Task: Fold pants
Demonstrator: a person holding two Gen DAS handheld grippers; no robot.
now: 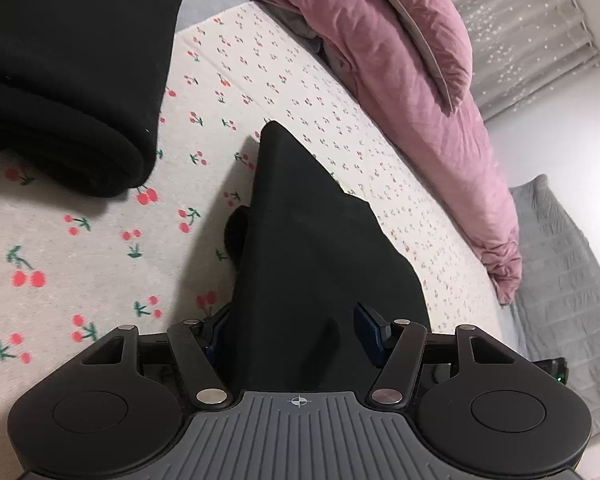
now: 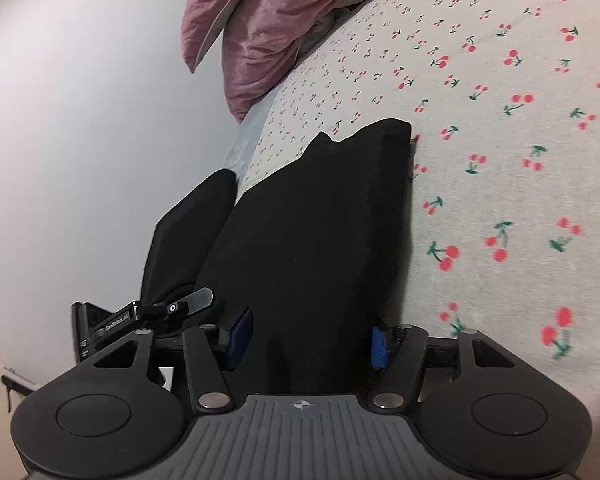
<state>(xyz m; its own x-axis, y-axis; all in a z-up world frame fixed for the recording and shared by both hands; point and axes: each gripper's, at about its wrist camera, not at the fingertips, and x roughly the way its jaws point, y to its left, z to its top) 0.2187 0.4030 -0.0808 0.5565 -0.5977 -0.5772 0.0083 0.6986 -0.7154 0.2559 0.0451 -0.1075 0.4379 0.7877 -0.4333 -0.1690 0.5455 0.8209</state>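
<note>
While angled down over the cherry-print sheet, left gripper and right gripper each clamp black pants.

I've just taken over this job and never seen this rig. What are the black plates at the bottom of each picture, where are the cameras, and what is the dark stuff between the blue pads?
Each picture comes from a camera mounted on a hand-held two-finger tool, looking forward along its jaws. The black plates are the tool's own body. One view belongs to the left gripper, the other to the right gripper. Both have black fabric pants between their blue pads, each on a bunched part. The pants lie on a white cherry-print bedsheet. Behind sit a crumpled pink duvet and another folded black garment.
</note>
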